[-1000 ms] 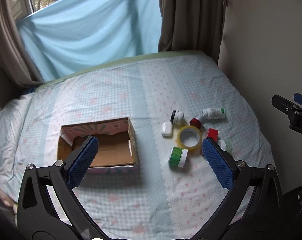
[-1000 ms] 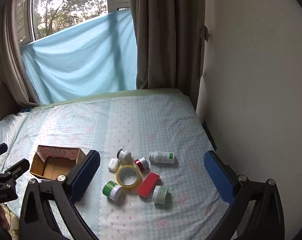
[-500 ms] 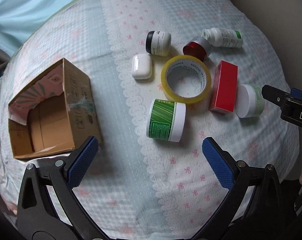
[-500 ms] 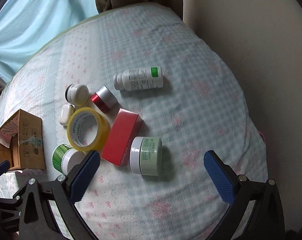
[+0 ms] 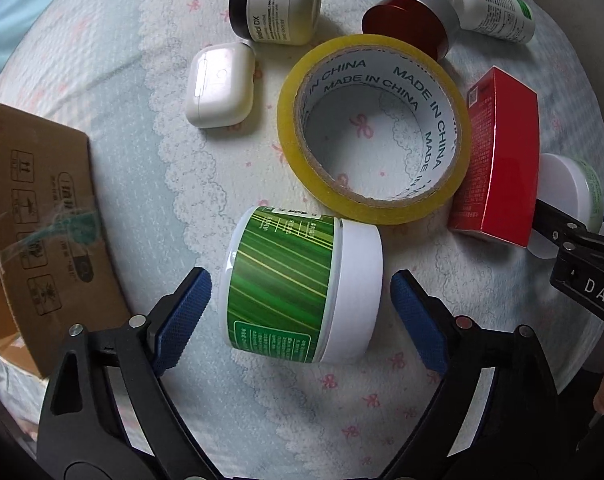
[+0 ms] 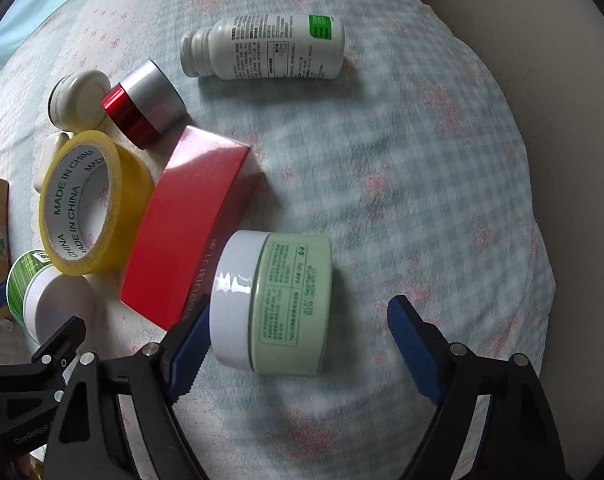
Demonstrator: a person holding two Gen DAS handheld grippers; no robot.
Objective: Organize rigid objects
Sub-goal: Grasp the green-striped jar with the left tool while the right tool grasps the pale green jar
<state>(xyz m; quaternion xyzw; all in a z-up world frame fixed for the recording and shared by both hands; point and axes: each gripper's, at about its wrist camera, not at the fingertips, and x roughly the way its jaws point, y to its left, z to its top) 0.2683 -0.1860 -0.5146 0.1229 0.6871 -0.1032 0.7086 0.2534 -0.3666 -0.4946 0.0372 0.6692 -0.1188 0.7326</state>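
A green-striped jar (image 5: 285,288) with a white lid lies on its side on the bedspread (image 5: 382,392). My left gripper (image 5: 302,314) straddles it from above. Its jaws are closing, and a small gap remains at each pad. A pale green jar (image 6: 285,304) with a white lid also lies on its side, against a red box (image 6: 189,224). My right gripper (image 6: 297,340) is around this jar with its jaws closing. The left pad is at the lid's edge and the right pad stands clear. A cardboard box (image 5: 41,220) sits to the left.
A yellow tape roll (image 5: 374,128) lies just behind the striped jar. Around the roll are a white earbud case (image 5: 221,84), a black-lidded white jar (image 5: 277,4), a red-and-silver jar (image 5: 414,20) and a white bottle (image 6: 265,46). Bare bedspread (image 6: 442,200) stretches right of the pale jar.
Both grippers have dropped steeply toward the bed and tipped to point down. Each now has a jar between its fingers, and both pairs of jaws have narrowed.
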